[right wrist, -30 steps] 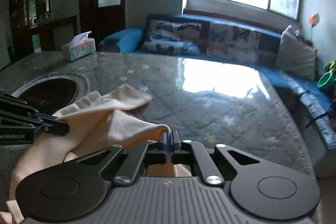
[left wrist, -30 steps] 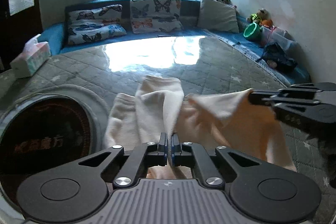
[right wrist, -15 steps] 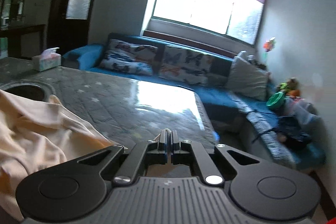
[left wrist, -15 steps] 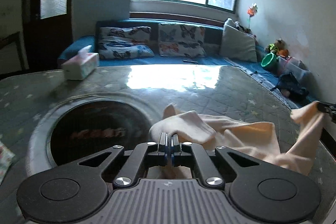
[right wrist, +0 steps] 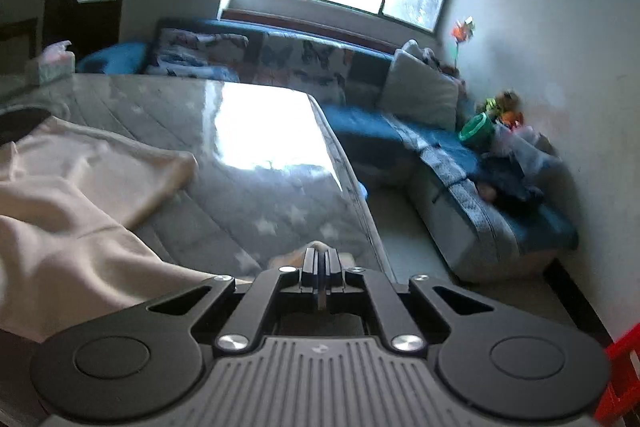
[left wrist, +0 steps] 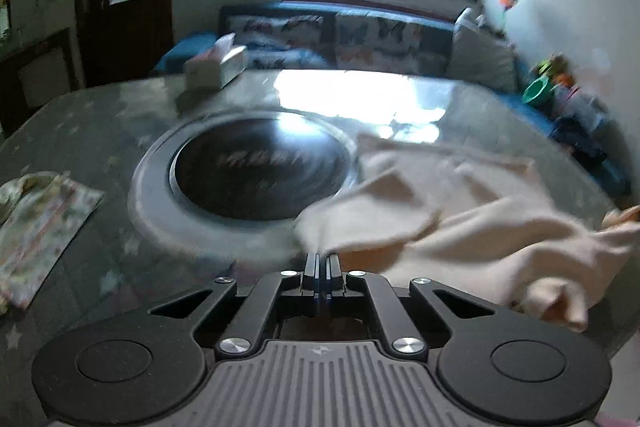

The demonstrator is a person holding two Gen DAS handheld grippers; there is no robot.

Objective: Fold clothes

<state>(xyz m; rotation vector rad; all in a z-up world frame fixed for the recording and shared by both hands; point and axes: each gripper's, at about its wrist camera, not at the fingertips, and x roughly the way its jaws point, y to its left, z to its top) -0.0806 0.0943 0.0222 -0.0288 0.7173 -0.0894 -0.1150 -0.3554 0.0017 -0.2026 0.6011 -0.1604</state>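
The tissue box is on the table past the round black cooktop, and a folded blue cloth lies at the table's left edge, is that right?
Not quite. The tissue box does sit past the cooktop, but the folded cloth at the table's left edge is pale with a floral print, not blue. The left wrist view shows it.

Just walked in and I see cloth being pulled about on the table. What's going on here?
A person is folding a cream garment on the quilted table, a handheld gripper in each hand. The left gripper is shut on one edge of the cloth, beside the round dark inset; the right gripper is shut on another edge near the table's side. The garment lies rumpled between them, not yet folded. A patterned cloth lies apart on the left.
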